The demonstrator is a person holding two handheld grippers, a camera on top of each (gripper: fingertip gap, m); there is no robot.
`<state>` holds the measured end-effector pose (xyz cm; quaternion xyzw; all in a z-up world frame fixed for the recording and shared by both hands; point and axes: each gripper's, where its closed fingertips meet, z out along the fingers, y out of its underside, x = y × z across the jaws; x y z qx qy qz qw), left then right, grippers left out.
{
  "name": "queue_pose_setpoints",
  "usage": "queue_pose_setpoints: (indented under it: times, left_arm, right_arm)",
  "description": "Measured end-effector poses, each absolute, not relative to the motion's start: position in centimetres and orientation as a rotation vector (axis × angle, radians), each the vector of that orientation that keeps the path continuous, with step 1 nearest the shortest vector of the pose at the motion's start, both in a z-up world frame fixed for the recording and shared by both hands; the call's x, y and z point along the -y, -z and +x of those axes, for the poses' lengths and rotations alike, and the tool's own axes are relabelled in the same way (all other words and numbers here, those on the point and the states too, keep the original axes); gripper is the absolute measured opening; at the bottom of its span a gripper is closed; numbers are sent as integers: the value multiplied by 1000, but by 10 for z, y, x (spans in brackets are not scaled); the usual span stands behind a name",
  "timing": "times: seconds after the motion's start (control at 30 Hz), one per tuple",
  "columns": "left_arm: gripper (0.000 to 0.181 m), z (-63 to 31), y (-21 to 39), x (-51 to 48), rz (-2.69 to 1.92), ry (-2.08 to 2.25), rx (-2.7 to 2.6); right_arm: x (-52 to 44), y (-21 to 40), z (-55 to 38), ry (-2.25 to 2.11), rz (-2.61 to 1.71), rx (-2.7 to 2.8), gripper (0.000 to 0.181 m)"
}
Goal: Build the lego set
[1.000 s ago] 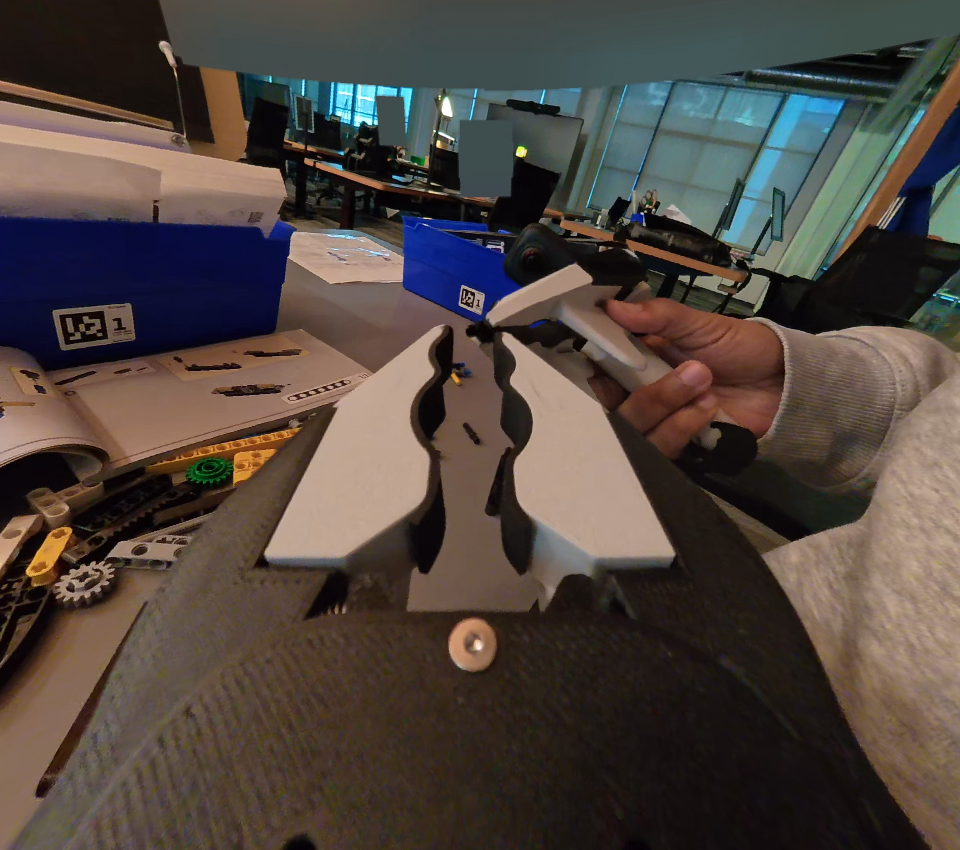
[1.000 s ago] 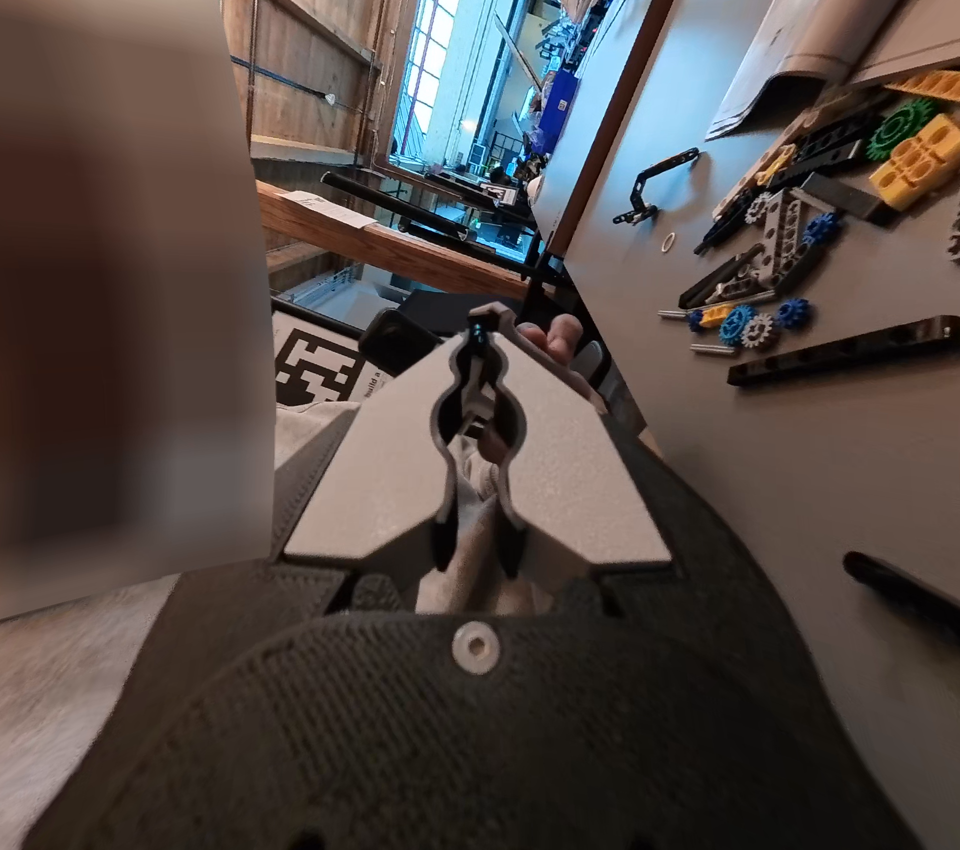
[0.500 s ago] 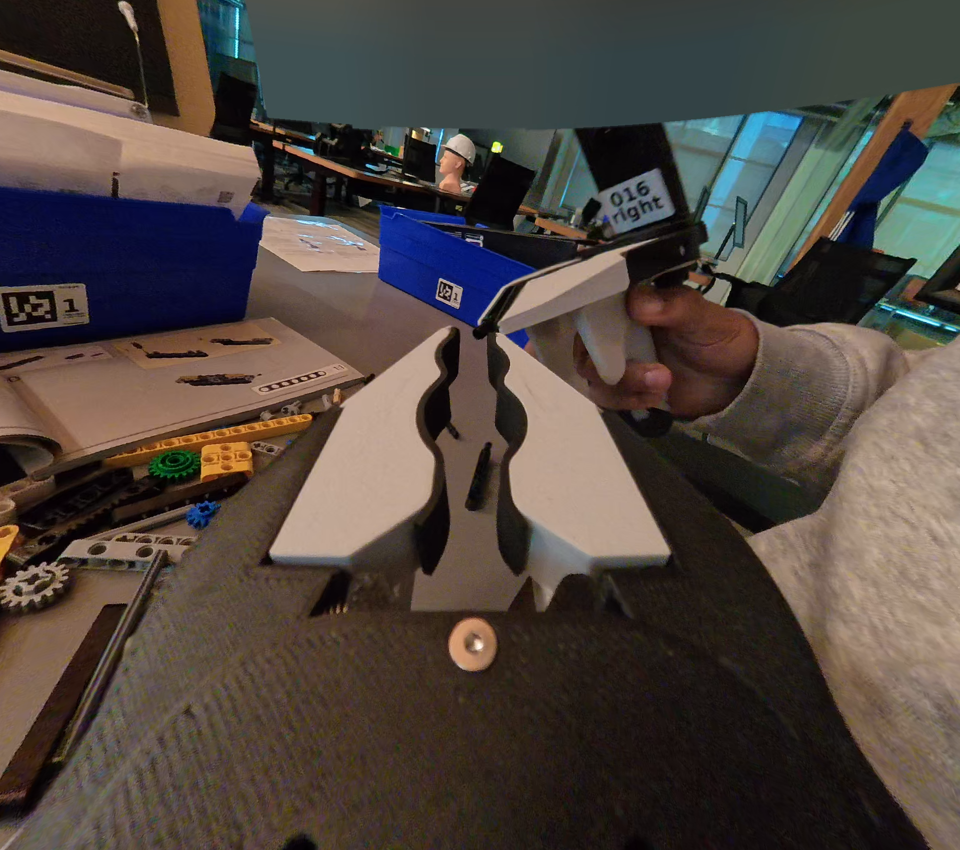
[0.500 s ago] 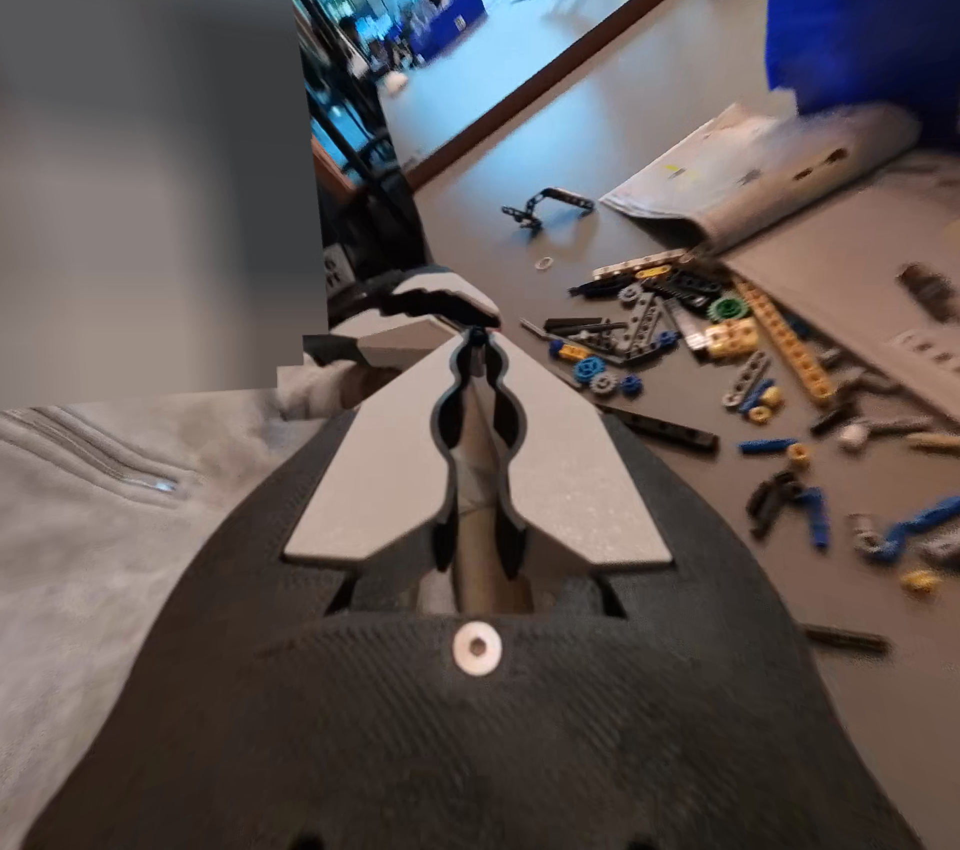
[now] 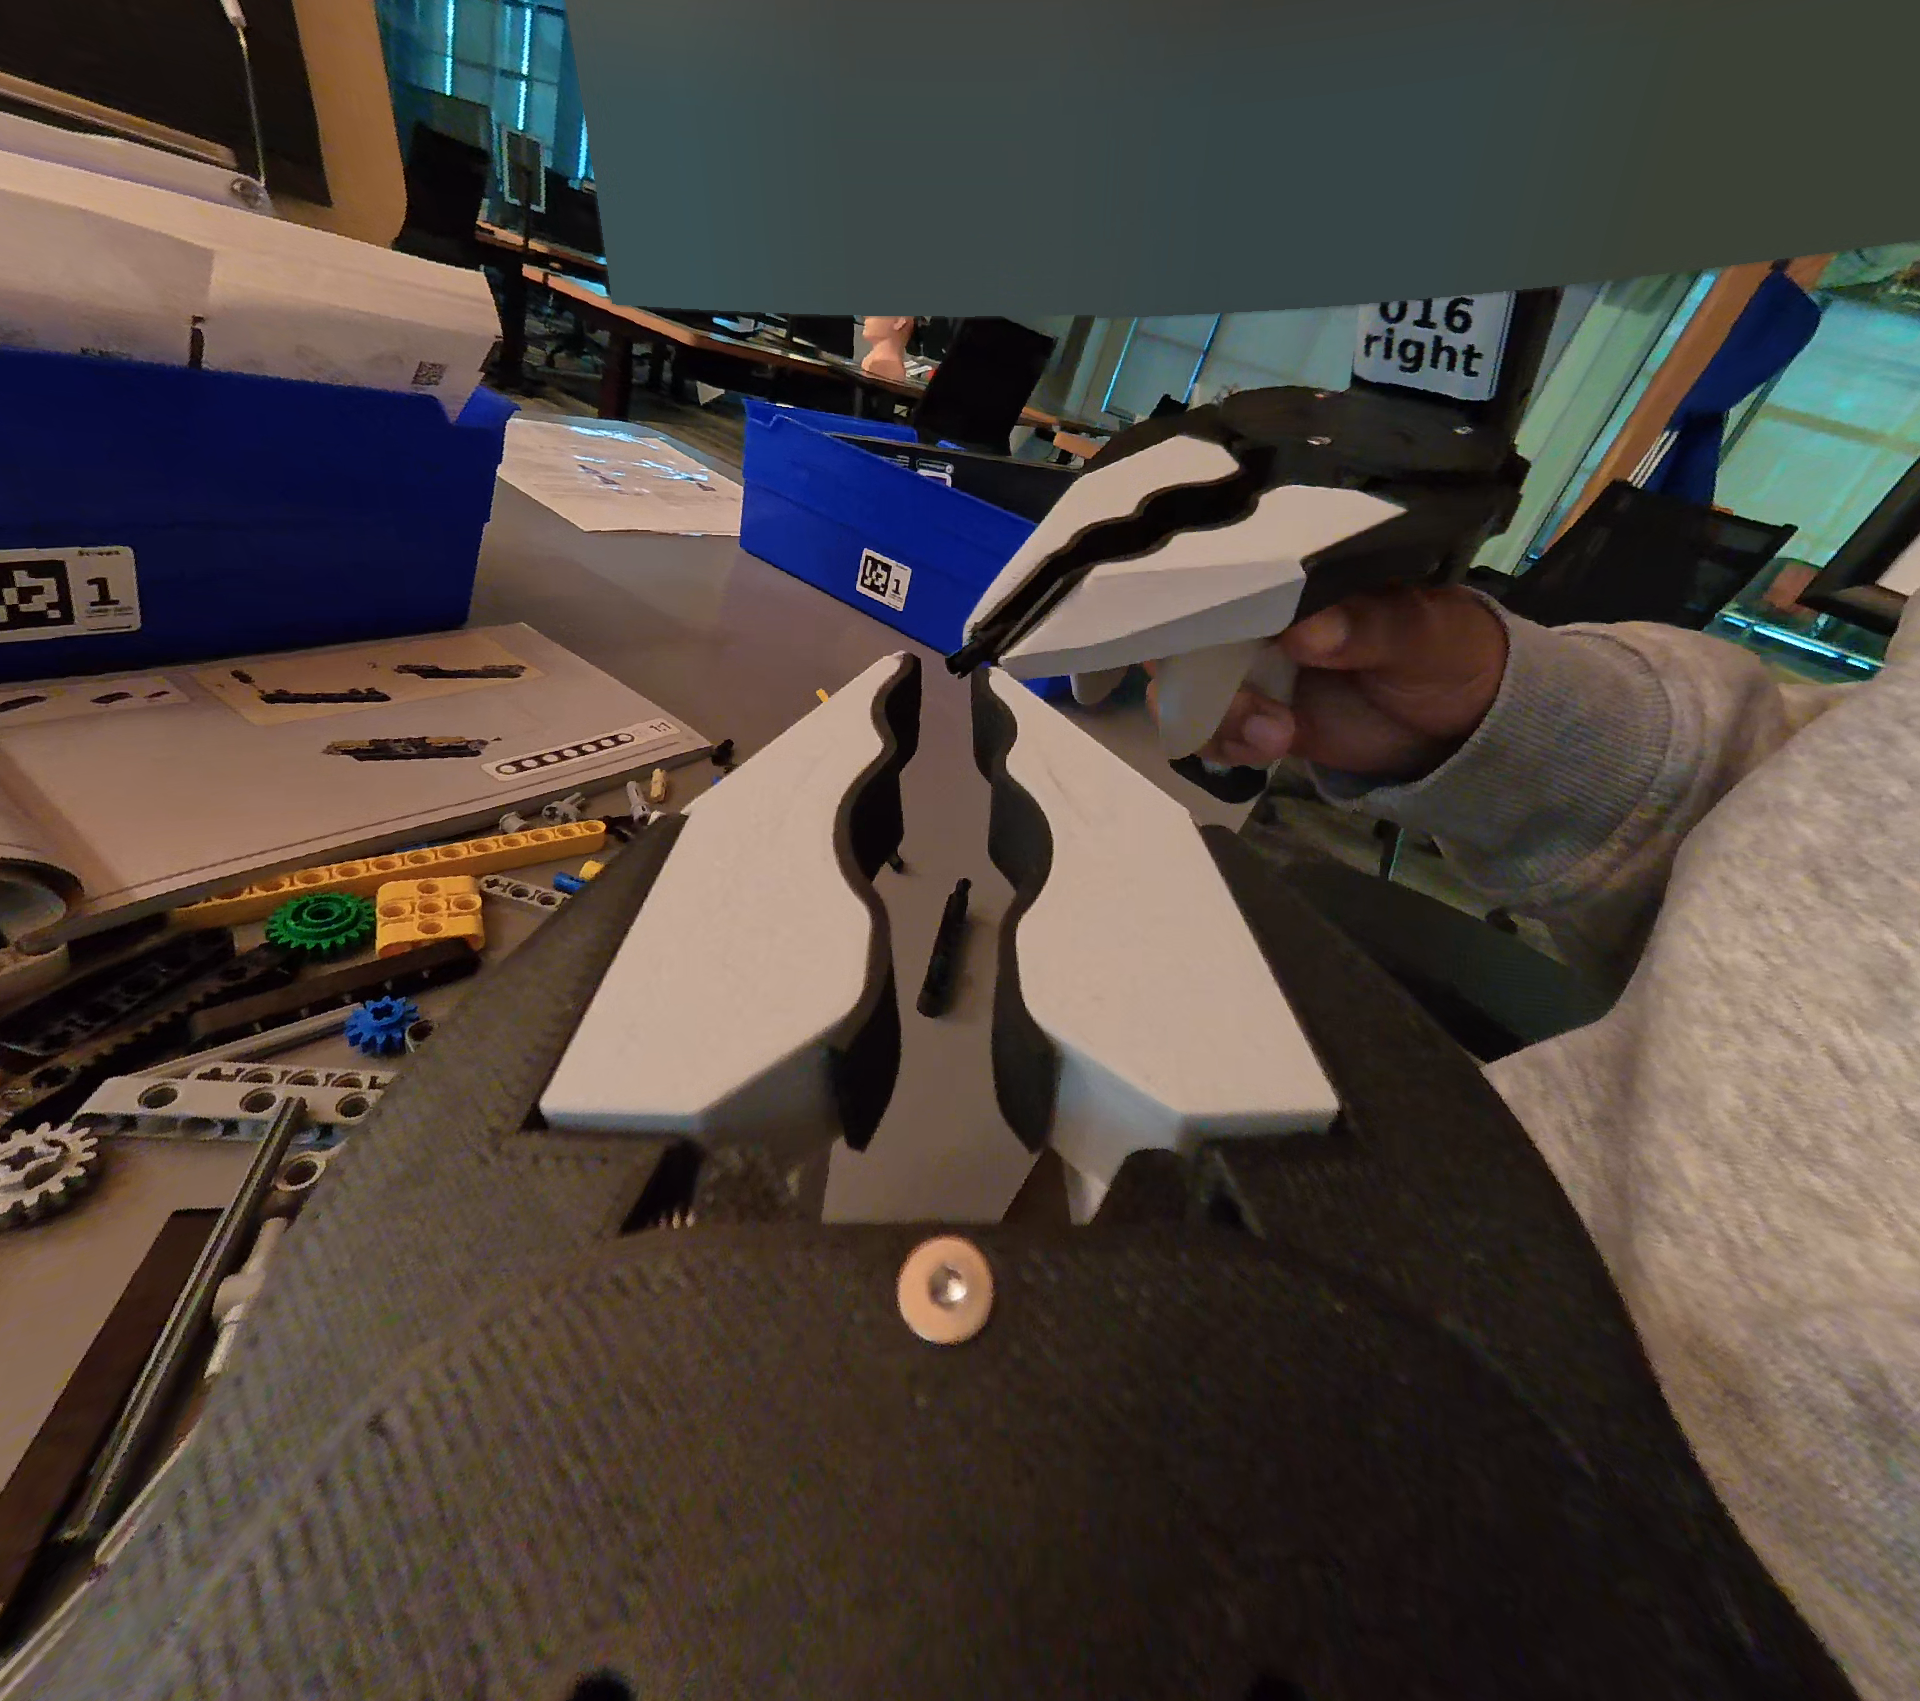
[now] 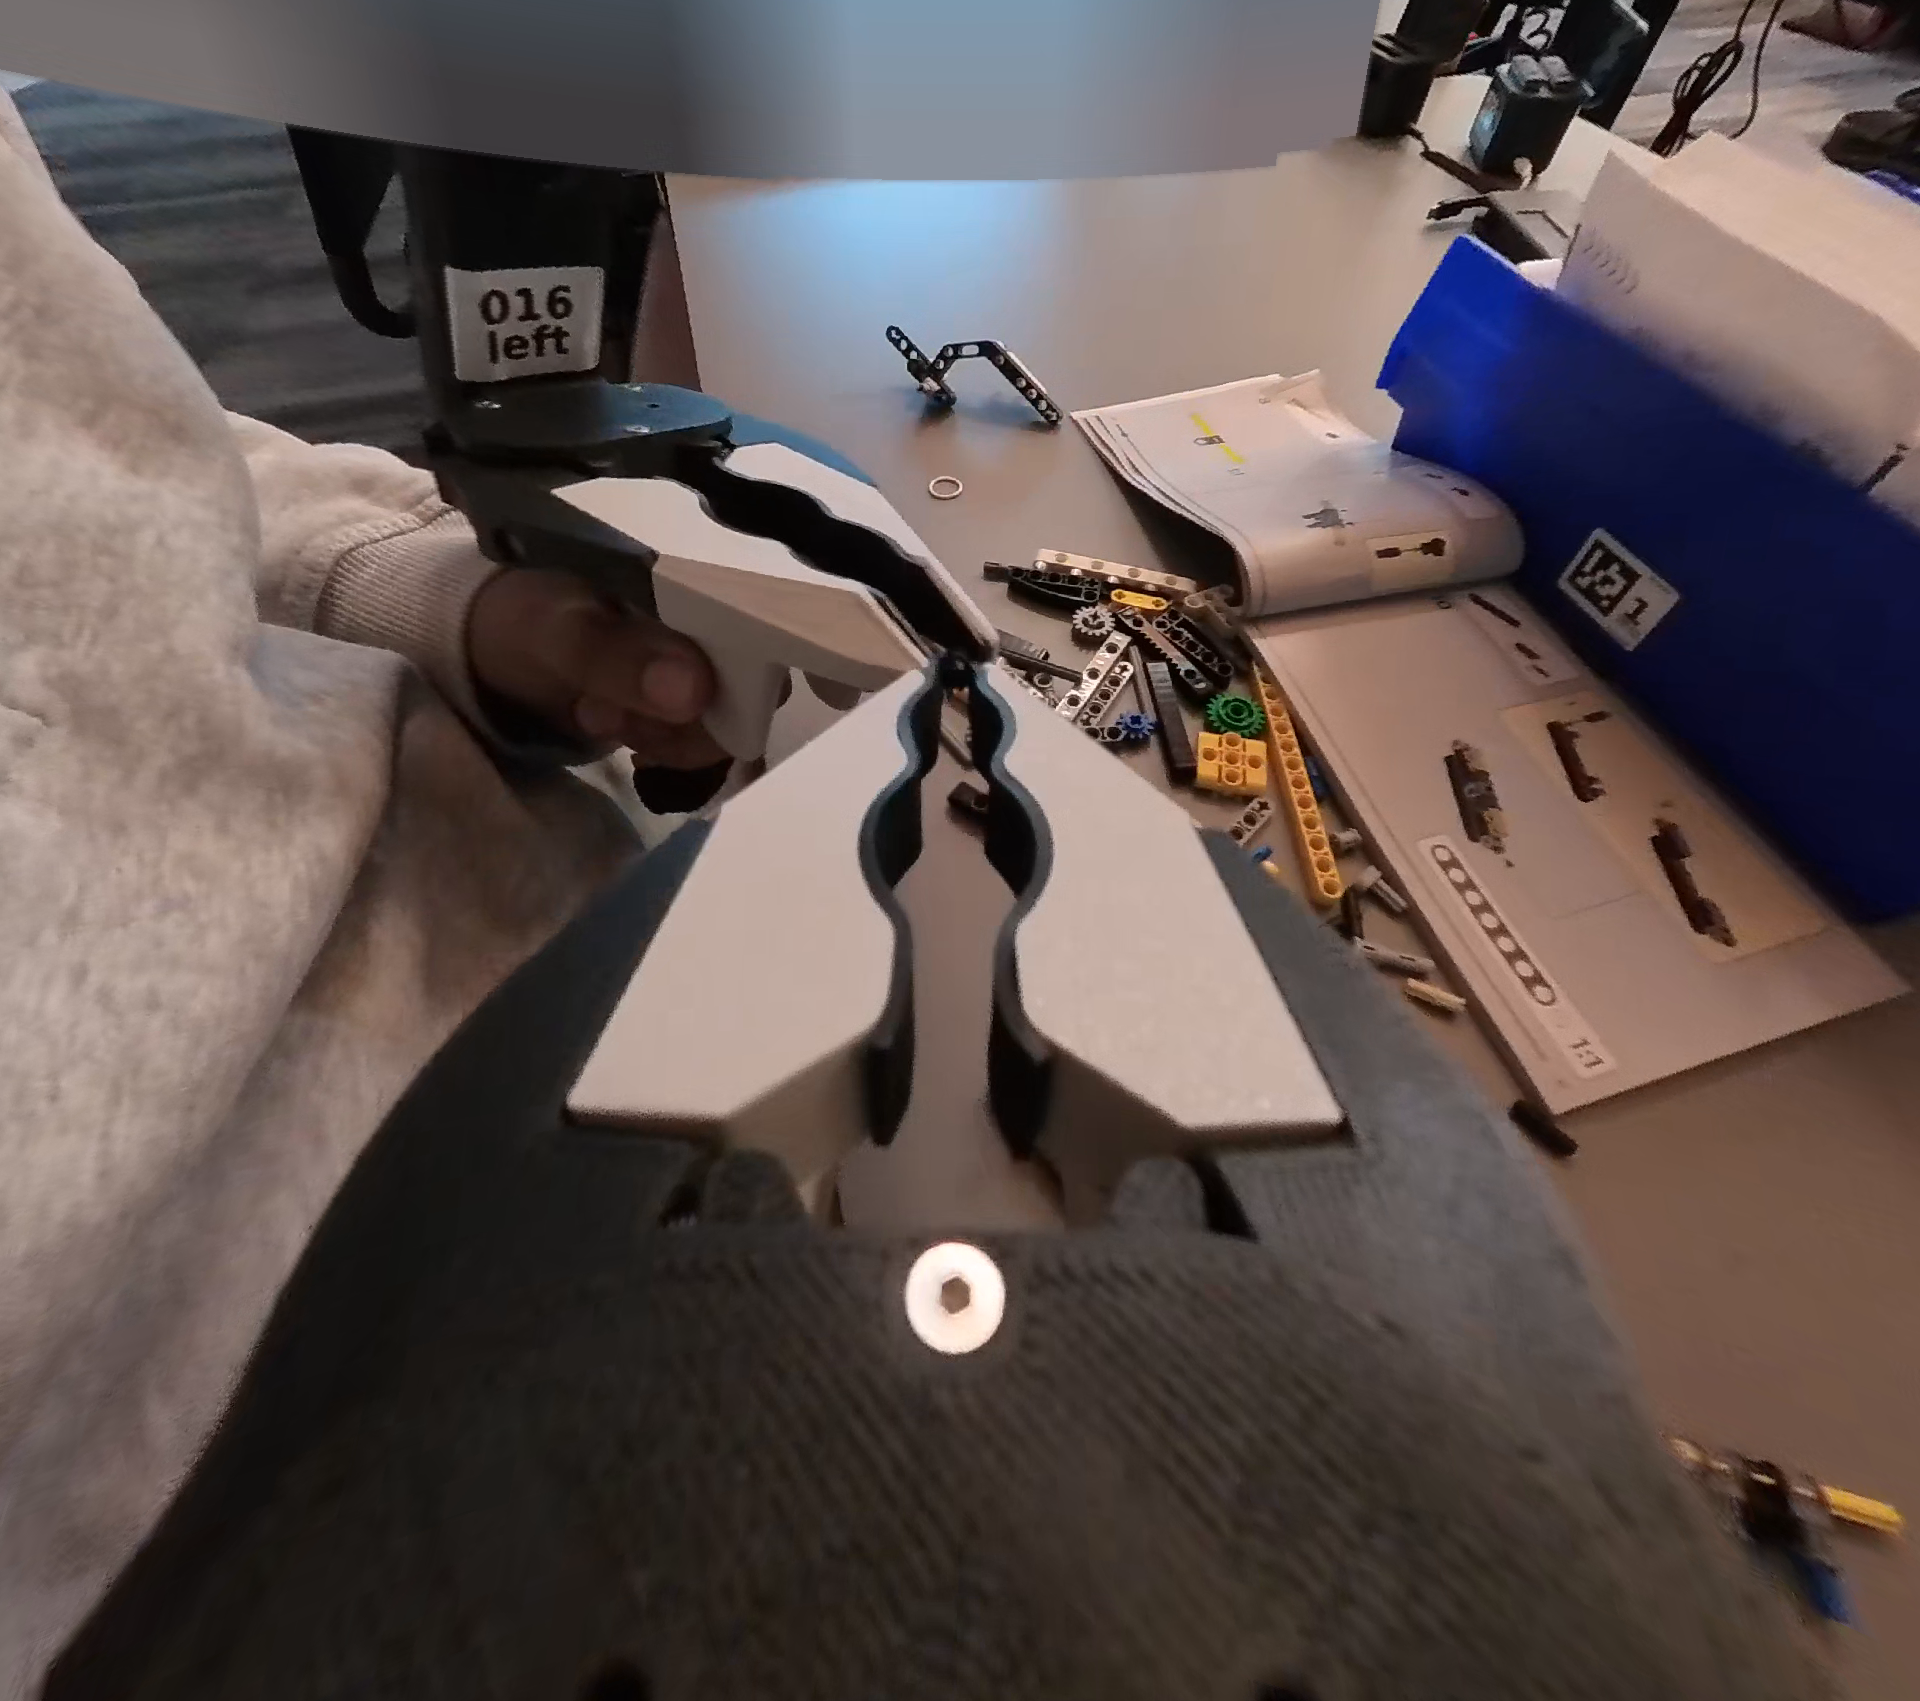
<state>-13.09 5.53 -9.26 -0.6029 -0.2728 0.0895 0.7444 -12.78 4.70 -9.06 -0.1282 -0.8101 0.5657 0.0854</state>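
Note:
My left gripper (image 5: 943, 669) is held over the grey table (image 5: 644, 602), its jaws a narrow gap apart with nothing between them. My right gripper (image 6: 951, 669) is shut on a small black pin (image 6: 951, 664). Its tip shows in the left wrist view (image 5: 961, 664), right at the gap between my left fingertips. The left gripper also shows in the right wrist view (image 6: 971, 638), tip to tip with the right one. A loose black pin (image 5: 943, 945) lies on the table below. Loose parts lie left: a yellow beam (image 5: 416, 862), a green gear (image 5: 320, 922), a blue gear (image 5: 382, 1023).
An open instruction booklet (image 6: 1558, 872) lies beside the parts pile. A blue bin (image 5: 239, 508) holding paper bags stands behind it, and a second blue bin (image 5: 862, 529) farther back. A small black beam assembly (image 6: 966, 368) and a ring (image 6: 943, 488) lie apart. Grey sleeves fill the near side. Only a small space, under 4 cm, lies between the two pairs of fingers. The blue gear (image 5: 382, 1023) is about 15 cm from both grippers' fingertips.
My right gripper has swung round from facing sideways to looking over the table, and its tip has come to my left fingertips. The left gripper's jaw gap is unchanged.

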Motion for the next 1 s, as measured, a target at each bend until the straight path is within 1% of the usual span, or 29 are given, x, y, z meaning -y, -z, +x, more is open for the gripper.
queue_pose_setpoints:
  times: [0.43,0.73,0.83,1.0]
  left_arm:
    - [3,-126,91,-58,-1322,-193,565]
    - [5,-126,91,-58,-1318,-192,560]
    - [4,-126,90,-57,-1309,-196,560]
    - [5,-125,86,-55,-1289,-188,553]
  right_arm:
    - [-48,91,-125,-1704,-357,2434,3]
    - [-49,90,-124,-1721,-365,2436,3]
    - [-48,89,-125,-1810,-500,2465,3]
    - [-47,87,-124,-2114,-977,2547,2]
